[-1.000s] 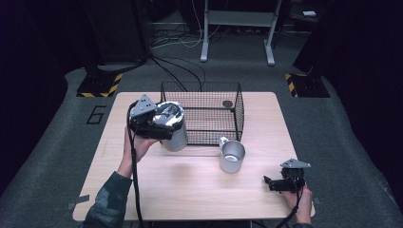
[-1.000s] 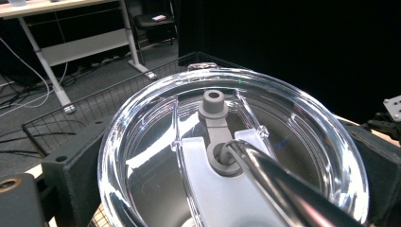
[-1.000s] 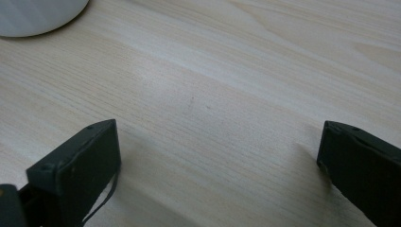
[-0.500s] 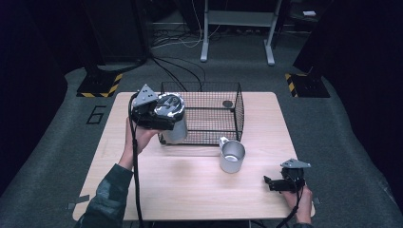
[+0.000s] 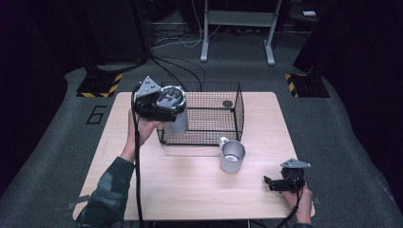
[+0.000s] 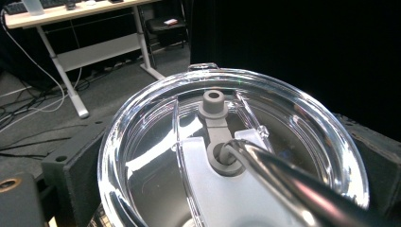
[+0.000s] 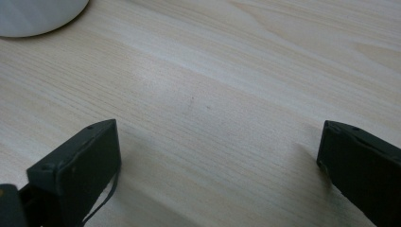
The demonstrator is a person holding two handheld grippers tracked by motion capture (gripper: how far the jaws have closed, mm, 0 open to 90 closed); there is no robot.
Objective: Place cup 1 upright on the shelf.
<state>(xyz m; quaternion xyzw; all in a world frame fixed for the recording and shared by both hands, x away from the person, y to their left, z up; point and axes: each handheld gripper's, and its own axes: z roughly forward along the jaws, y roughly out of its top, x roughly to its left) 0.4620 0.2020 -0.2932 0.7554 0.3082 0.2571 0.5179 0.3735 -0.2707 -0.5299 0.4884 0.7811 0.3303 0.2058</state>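
Left gripper (image 5: 164, 107) is held up off the table (image 5: 157, 190) near its far-left part, above the left end of the wire basket (image 5: 209, 118). Its jaws are closed on a steel tumbler (image 5: 177, 124), gripped just below the rim. The tumbler hangs roughly upright over the basket's front-left corner; whether its base touches the wire cannot be told. In the left gripper view, the tumbler's clear plastic lid (image 6: 156, 142) sits directly in front of the camera, with a grey slider tab (image 6: 215, 137) across its middle and a metal straw (image 6: 293, 184) entering the tab's hole at a slant. The black jaws show at either side of the lid, pressed against the tumbler.

The wire basket stands toward the table's far edge, centred. A small dark round object (image 5: 228, 103) lies on the basket's floor near its far-right corner.

A steel mug (image 5: 232, 156) stands upright on the table just in front of the basket's front-right corner, open side up, handle toward the basket. It is apart from both grippers.

Right gripper (image 5: 272, 182) rests low at the table's near-right corner, held by the person's hand (image 5: 298, 202). Its jaws stand wide apart with nothing between them; the right gripper view shows bare wood between the two black jaws, and the pale curved edge of the mug (image 7: 38, 16) at the upper left.
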